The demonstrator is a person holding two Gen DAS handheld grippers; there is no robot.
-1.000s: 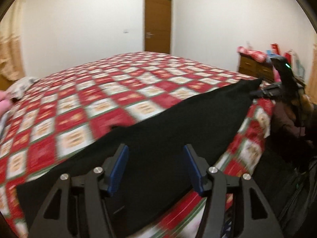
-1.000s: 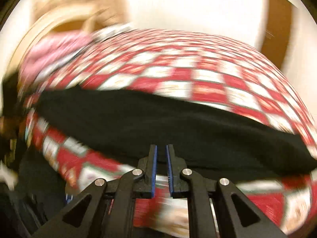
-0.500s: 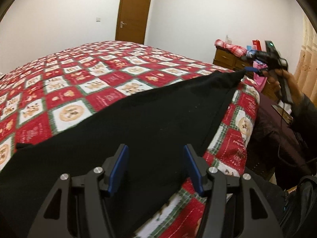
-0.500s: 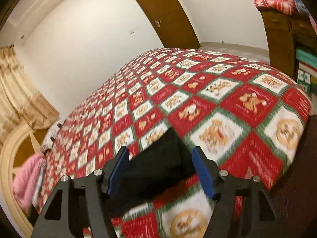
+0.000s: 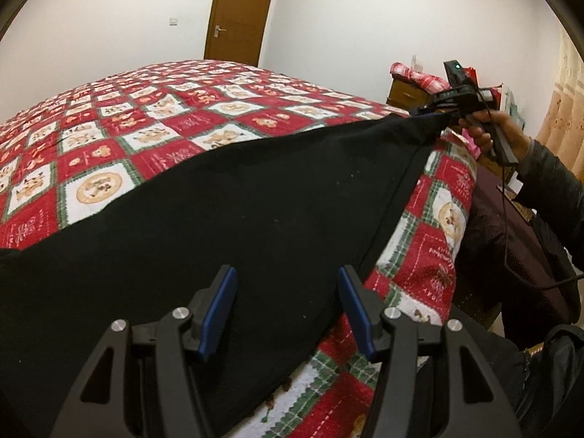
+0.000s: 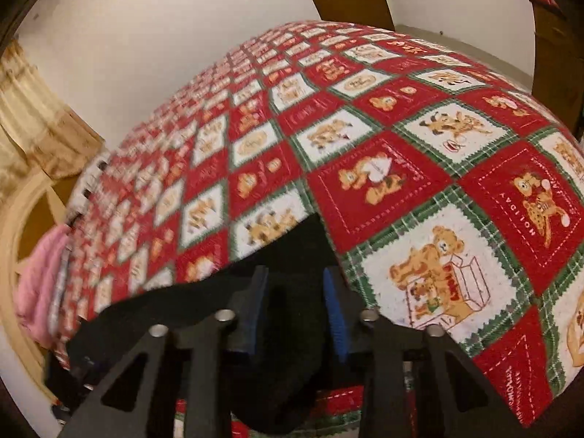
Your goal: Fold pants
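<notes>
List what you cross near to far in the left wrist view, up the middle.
Left fingers → black pants → quilt → door.

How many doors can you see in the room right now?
1. A brown wooden door stands shut in the white wall beyond the far end of the bed; the right wrist view shows the same door. Others may lie outside the views.
</notes>
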